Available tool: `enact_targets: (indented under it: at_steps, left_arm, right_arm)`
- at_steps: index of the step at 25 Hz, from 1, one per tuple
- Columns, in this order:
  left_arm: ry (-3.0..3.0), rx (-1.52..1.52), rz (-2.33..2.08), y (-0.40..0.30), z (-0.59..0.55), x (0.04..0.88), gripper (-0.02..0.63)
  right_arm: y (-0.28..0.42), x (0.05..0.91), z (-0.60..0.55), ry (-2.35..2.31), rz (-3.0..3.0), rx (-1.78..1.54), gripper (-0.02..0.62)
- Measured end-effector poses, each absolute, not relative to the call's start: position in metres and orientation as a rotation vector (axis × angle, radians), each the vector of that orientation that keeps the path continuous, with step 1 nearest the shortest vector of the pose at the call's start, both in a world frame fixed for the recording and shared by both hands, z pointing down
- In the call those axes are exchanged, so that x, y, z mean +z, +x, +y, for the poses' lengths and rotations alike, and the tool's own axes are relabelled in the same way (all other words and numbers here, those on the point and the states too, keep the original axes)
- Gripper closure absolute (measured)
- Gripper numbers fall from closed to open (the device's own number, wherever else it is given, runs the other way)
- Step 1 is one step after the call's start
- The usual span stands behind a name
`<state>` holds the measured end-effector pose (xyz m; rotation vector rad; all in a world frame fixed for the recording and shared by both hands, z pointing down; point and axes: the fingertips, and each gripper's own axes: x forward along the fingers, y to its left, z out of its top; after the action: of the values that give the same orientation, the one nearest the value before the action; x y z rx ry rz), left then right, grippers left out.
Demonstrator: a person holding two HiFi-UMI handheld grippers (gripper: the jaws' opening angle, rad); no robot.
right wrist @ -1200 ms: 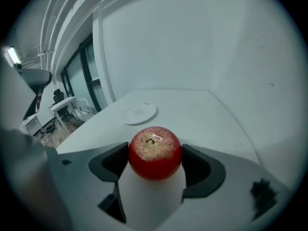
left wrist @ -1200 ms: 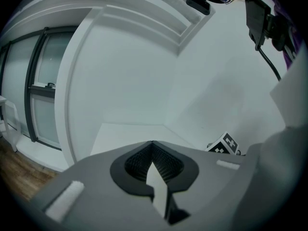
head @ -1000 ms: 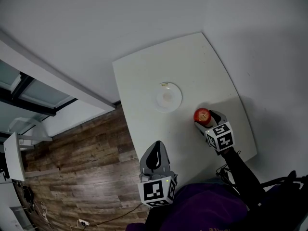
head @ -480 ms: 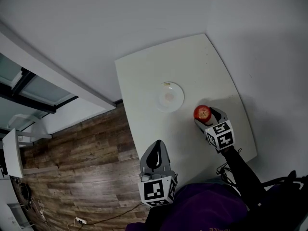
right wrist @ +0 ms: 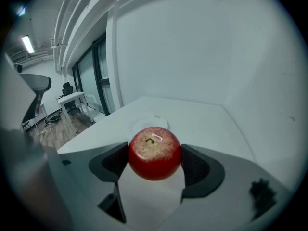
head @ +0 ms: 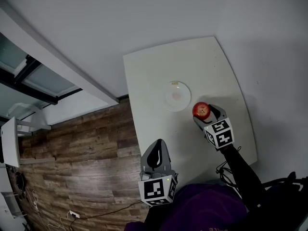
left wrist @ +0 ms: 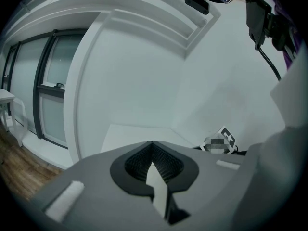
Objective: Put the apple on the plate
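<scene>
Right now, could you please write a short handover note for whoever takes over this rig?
Right gripper: jaws closed on the apple, stem up.
Left gripper: jaws together, empty, held near the person's body.
Plate: empty, mid-table; the apple is just beside it on the right gripper's side.
Done: apple grasped.
Left: carry it over the plate, set it down, open the jaws.

Soft, even light; a ceiling strip lamp (right wrist: 27, 44) glows in the right gripper view, the apple (right wrist: 154, 152) bears a small glare, fisheye edges bend and darken, close foreground blurs
</scene>
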<state>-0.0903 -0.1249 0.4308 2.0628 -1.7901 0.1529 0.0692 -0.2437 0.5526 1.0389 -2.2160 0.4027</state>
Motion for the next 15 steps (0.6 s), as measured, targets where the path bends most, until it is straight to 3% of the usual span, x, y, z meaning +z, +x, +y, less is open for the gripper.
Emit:
enact_targets:
  at_steps: [15]
  left_arm:
    - [2.016, 0.151, -1.826, -0.105, -0.119, 0.433, 0.598]
  right_arm:
    - [0.024, 0.547, -0.262, 0.952, -2.267, 0.340, 0.252]
